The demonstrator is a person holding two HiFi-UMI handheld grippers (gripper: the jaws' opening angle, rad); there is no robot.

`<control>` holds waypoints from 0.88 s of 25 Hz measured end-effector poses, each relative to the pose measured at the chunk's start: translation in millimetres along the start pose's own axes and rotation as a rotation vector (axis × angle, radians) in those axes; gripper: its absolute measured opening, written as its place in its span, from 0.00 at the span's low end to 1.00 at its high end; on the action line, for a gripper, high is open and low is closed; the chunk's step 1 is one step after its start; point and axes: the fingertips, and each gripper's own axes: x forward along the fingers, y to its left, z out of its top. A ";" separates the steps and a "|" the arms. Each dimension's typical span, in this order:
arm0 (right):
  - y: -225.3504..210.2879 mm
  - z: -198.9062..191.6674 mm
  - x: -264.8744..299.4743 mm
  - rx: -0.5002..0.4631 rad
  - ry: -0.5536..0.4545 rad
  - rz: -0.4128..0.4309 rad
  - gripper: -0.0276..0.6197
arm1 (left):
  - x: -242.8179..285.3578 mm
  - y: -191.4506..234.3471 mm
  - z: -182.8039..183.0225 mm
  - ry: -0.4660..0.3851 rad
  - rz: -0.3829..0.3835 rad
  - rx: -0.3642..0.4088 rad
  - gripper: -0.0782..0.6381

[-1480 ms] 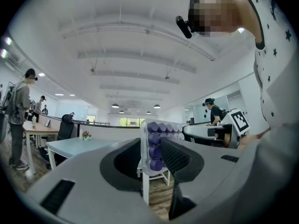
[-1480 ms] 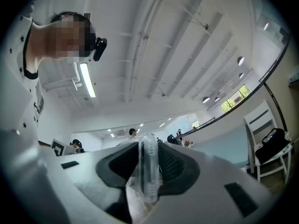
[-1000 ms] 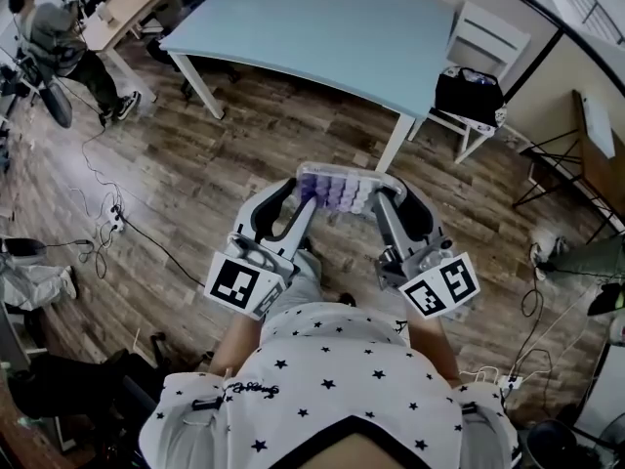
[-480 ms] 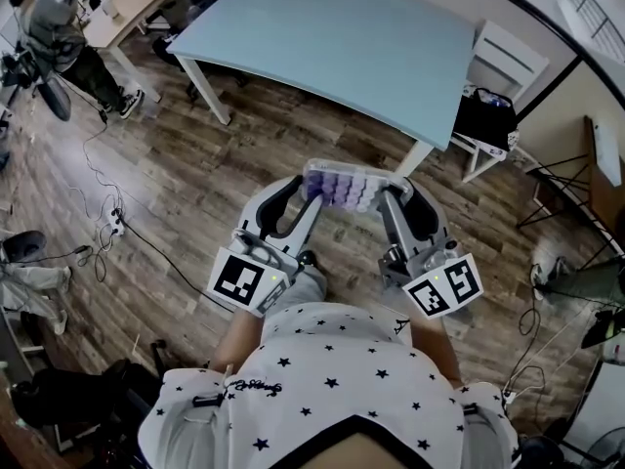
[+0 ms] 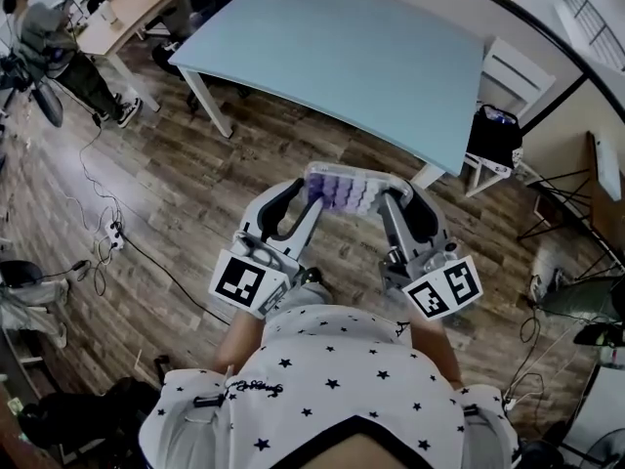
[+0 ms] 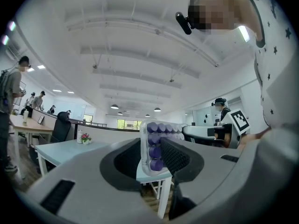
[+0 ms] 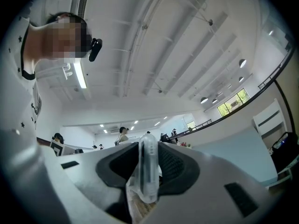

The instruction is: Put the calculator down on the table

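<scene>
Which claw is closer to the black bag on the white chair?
Right. The right claw grips the calculator at the end on the side of the black bag. The left claw grips the calculator's other end, farther from the bag.

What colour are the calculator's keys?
Purple keys on the calculator; clearest in the left gripper view.
</scene>
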 end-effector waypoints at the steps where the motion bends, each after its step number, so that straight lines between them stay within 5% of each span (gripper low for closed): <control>1: -0.1 -1.5 5.8 0.000 0.001 -0.003 0.23 | 0.9 6.0 -0.1 0.000 -0.002 -0.002 0.31; 22: -1.4 -25.0 80.7 -0.009 0.014 -0.052 0.23 | 13.6 86.3 -7.5 -0.007 -0.032 -0.032 0.31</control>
